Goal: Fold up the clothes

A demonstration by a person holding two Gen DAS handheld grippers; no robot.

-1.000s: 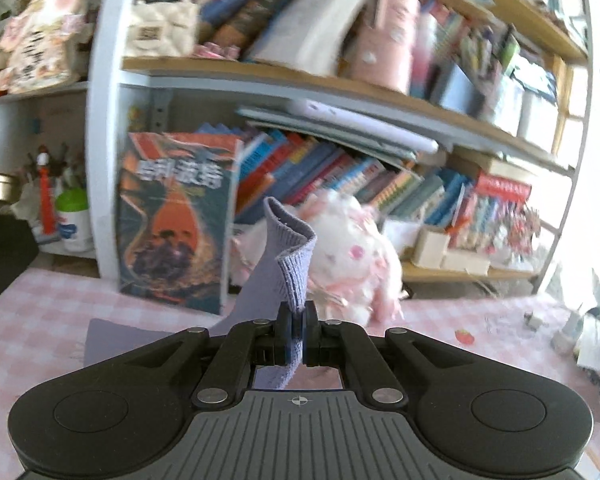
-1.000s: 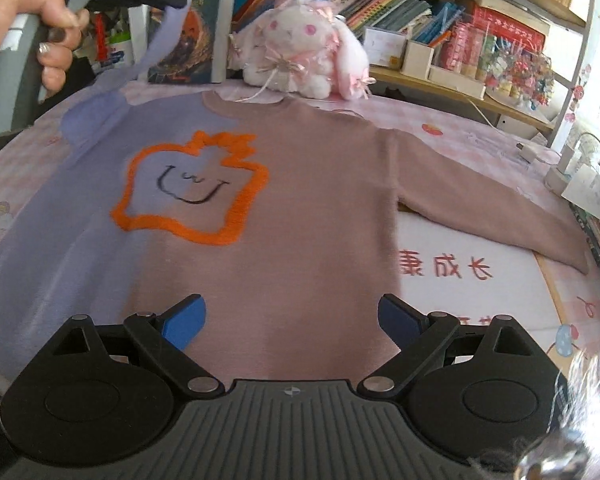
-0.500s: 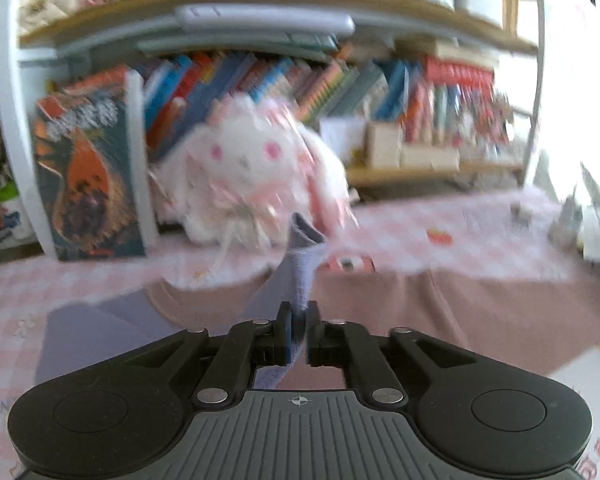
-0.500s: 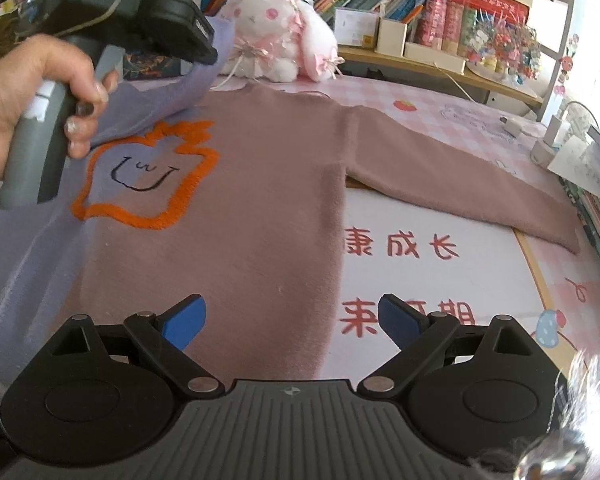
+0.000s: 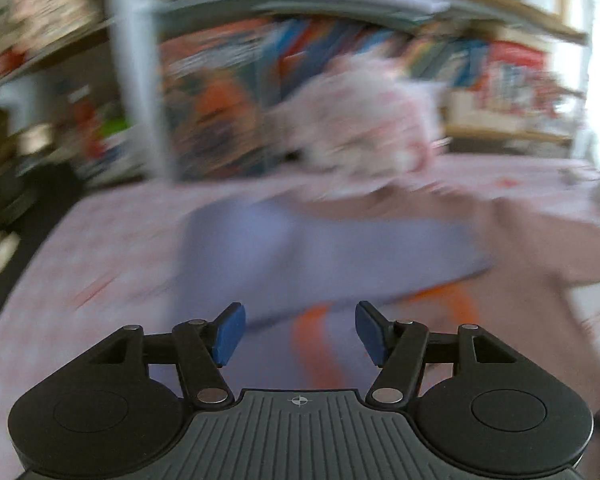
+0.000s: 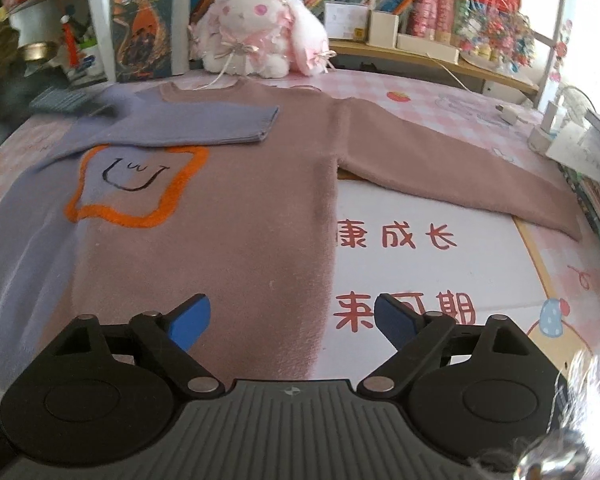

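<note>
Both grippers stand with fingers wide and hold nothing: the left gripper (image 5: 296, 334) above the sweater's lilac side in a badly blurred view, the right gripper (image 6: 292, 322) over its near hem. The sweater (image 6: 236, 216) lies flat on the pink table (image 6: 452, 100), its lilac sleeve (image 6: 188, 126) folded across the chest above the orange patch (image 6: 136, 184), its brown sleeve (image 6: 460, 172) stretched out right. A plush rabbit (image 6: 260, 44) sits at the far edge, just beyond the collar.

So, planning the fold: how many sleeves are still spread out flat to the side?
1. The mauve sleeve stretches out to the right over the table; the lilac sleeve already lies folded across the sweater's chest.
</note>
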